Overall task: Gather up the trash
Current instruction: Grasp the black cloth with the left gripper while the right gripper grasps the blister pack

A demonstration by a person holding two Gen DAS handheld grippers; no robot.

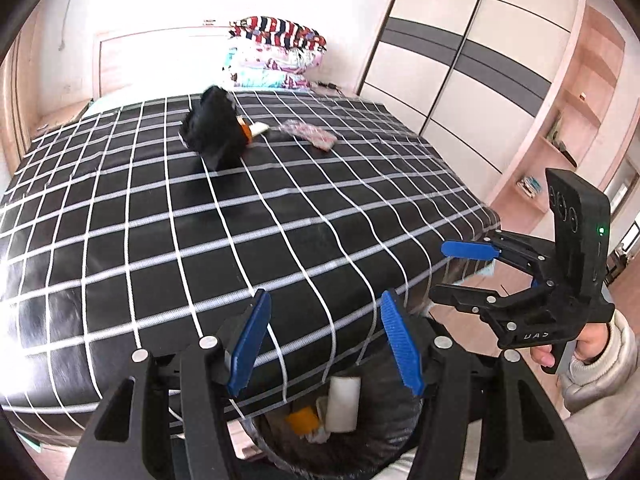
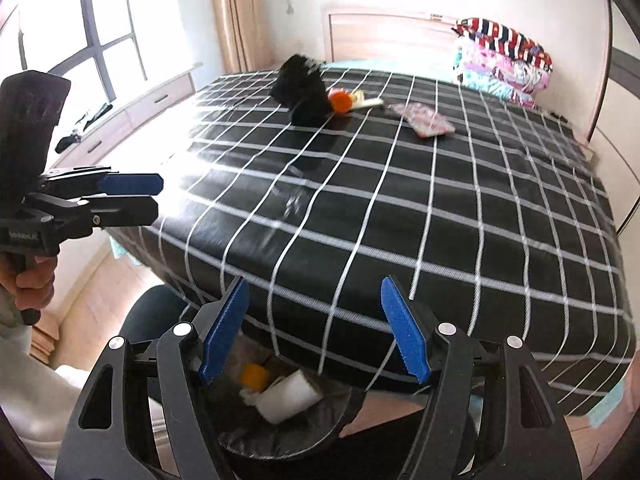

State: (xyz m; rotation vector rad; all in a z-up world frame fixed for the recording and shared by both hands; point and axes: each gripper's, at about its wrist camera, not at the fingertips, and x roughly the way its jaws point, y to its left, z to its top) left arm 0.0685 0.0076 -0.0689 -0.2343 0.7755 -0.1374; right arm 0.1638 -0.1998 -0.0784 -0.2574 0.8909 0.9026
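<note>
I see both grippers, left (image 1: 326,344) and right (image 2: 316,330), fingers wide apart and empty, bin (image 1: 384,436) at frame bottom, bed (image 1: 200,220) above

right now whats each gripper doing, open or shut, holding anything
left gripper: open, holding nothing, above the trash bin.
right gripper: open, holding nothing, also above the bin.

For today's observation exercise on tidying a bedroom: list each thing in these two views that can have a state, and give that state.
left gripper: open, holding nothing
right gripper: open, holding nothing
trash bin: lined, partly filled
white roll: lying in the bin
black bag: crumpled on the bed
orange item: on the bed, beside the black bag
pink wrapper: flat on the bed
wardrobe doors: shut
</note>
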